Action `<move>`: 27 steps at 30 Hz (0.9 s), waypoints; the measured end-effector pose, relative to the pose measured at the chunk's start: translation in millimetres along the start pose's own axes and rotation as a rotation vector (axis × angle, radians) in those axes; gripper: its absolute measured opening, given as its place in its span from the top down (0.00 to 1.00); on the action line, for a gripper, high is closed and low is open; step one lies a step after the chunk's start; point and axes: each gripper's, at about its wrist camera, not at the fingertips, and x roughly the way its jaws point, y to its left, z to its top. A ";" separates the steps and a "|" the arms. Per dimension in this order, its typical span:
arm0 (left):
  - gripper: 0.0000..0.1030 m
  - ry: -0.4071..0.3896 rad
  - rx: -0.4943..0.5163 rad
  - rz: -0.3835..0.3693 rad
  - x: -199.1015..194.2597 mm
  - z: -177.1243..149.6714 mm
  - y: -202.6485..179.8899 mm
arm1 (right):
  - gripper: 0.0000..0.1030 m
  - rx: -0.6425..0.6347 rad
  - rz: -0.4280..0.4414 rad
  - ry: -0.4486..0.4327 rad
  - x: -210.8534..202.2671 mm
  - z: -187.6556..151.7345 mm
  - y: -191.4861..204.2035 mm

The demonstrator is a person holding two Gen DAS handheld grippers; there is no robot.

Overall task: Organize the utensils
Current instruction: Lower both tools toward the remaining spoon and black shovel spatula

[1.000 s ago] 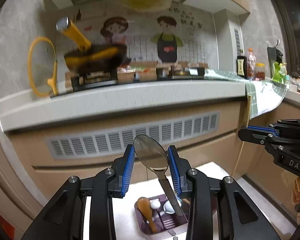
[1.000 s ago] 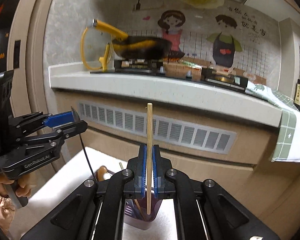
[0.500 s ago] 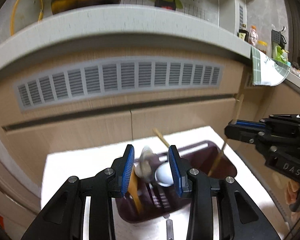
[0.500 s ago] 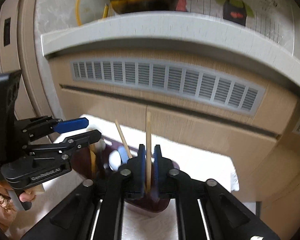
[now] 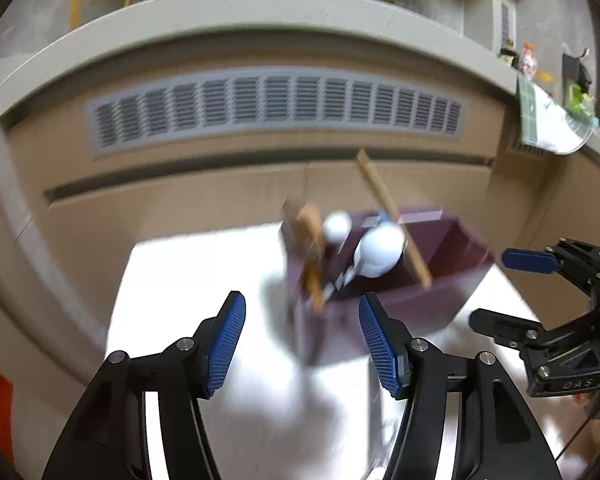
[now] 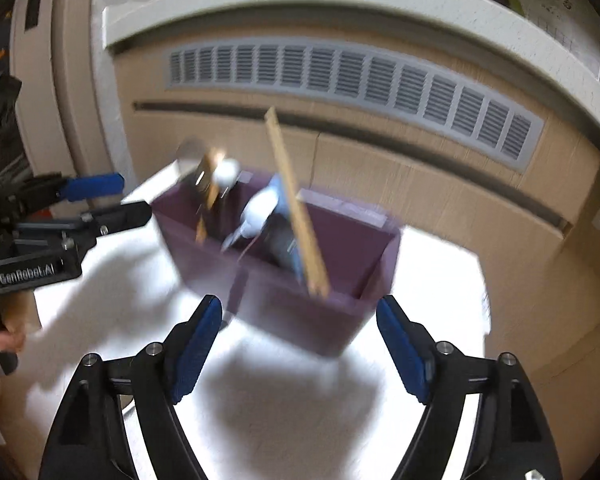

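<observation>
Two grippers: our left gripper (image 5: 302,344) and right gripper (image 6: 298,346) both hang over the white counter (image 6: 260,400); their jaws have just been opening and now stand wide, with nothing between the pads.
Task's thing: the purple utensil holder (image 6: 300,312) stands toward the far edge of the counter, ahead of both grippers and apart from them.
Contents: a wooden chopstick (image 6: 296,208) leans in its right compartment, while a wooden spoon (image 5: 310,256) and white spoons (image 5: 380,250) stand in the left one; blur hides finer detail.
Long axis: we see the holder run left to right across both views, the chopstick slanting up and away from us.
Nearer hand: we judge neither clearly nearer; each faces its own compartment.
Writing: "GenRobot.AI" shows on the left gripper's side in the right view; "DAS" shows on the right gripper (image 5: 548,308) in the left view.
</observation>
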 end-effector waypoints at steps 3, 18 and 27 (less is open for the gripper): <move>0.41 0.046 -0.041 0.015 -6.7 -24.9 9.9 | 0.25 0.021 0.044 0.049 1.8 -22.2 14.8; 0.37 0.184 -0.210 0.119 -31.0 -108.9 53.4 | 0.25 -0.049 0.174 0.205 5.8 -91.7 128.7; 0.32 0.195 -0.170 0.042 -32.8 -103.7 25.4 | 0.26 -0.115 0.051 0.185 -4.6 -112.7 120.4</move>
